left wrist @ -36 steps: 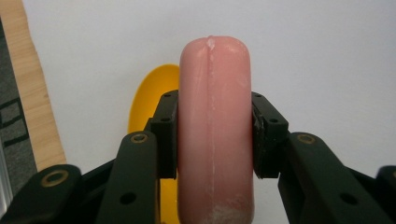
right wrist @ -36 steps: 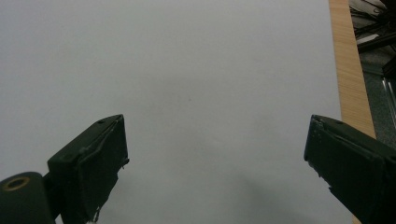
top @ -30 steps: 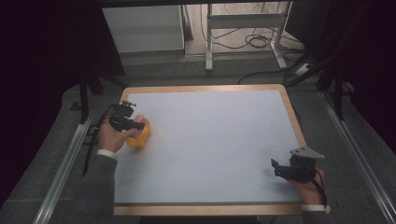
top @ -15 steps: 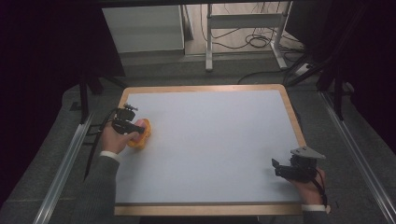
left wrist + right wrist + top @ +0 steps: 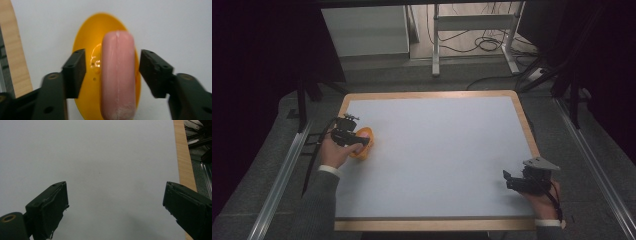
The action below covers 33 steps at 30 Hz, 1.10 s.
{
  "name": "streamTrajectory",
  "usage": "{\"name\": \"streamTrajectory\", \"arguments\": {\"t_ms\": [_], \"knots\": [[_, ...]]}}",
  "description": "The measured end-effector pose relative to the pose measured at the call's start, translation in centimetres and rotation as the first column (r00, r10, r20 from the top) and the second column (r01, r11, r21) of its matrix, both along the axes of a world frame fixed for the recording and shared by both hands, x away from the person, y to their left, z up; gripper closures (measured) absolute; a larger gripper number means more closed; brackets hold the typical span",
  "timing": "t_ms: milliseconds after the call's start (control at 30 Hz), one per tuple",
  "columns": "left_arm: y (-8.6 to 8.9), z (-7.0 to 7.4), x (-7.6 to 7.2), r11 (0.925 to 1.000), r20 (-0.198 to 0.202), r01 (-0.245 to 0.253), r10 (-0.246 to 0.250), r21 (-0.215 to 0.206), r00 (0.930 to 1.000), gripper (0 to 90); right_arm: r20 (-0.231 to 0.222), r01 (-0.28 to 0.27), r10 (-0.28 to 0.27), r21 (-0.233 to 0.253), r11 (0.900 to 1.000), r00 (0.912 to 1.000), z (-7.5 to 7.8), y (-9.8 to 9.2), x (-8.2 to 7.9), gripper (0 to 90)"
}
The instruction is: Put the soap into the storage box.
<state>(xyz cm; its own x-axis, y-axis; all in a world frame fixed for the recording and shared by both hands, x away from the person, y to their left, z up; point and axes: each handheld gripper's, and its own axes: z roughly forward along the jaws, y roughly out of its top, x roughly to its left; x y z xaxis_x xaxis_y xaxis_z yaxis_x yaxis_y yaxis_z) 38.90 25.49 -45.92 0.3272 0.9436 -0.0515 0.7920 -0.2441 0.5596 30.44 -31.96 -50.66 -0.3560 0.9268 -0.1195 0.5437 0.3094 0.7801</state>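
Note:
A pink sausage (image 5: 117,75) lies lengthwise on a small yellow-orange plate (image 5: 97,27) on the white table top. My left gripper (image 5: 112,53) is open, one jaw on each side of the sausage with a small gap on both sides. In the high view the left gripper (image 5: 348,136) sits over the plate (image 5: 362,151) near the table's left edge, with the sausage (image 5: 363,133) just beyond its tips. My right gripper (image 5: 514,181) rests near the front right corner. In its own view the right gripper (image 5: 116,185) stands wide open over bare table.
The white table top (image 5: 437,150) has a wooden rim (image 5: 524,120). Metal rails (image 5: 282,175) run along both sides. A white cabinet (image 5: 362,30), a metal frame (image 5: 472,22) and cables lie on the floor beyond the far edge.
My left gripper has shifted a little nearer to the person over the plate. The right gripper has stayed still.

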Motion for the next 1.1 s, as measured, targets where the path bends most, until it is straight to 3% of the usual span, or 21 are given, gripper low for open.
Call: {"name": "streamTrajectory", "arguments": {"t_ms": [200,467,767,1100], "knots": [[0.1,1.6,-1.7,0.9986,0.081,0.037,-0.034,-0.037,0.9962,28.3,-0.002,-0.001,0.001,0.001,1.0,1.0,0.0,0.1,0.0,5.8],[-0.6,1.8,-4.5,0.9945,0.157,0.076,-0.064,-0.072,0.9856,25.8,0.0,0.0,0.0,-0.003,1.0,1.0,0.0,0.1,0.0,5.8],[-1.4,0.4,-7.5,0.9865,0.178,0.115,-0.093,-0.117,0.9797,24.8,0.003,-0.001,0.001,-0.003,1.0,1.0,0.1,0.2,-0.1,5.9],[-1.6,-3.0,-9.8,0.978,0.155,0.149,-0.126,-0.147,0.9798,25.3,0.004,-0.006,0.006,-0.01,1.0,1.0,0.1,0.5,-0.1,5.8]]}}
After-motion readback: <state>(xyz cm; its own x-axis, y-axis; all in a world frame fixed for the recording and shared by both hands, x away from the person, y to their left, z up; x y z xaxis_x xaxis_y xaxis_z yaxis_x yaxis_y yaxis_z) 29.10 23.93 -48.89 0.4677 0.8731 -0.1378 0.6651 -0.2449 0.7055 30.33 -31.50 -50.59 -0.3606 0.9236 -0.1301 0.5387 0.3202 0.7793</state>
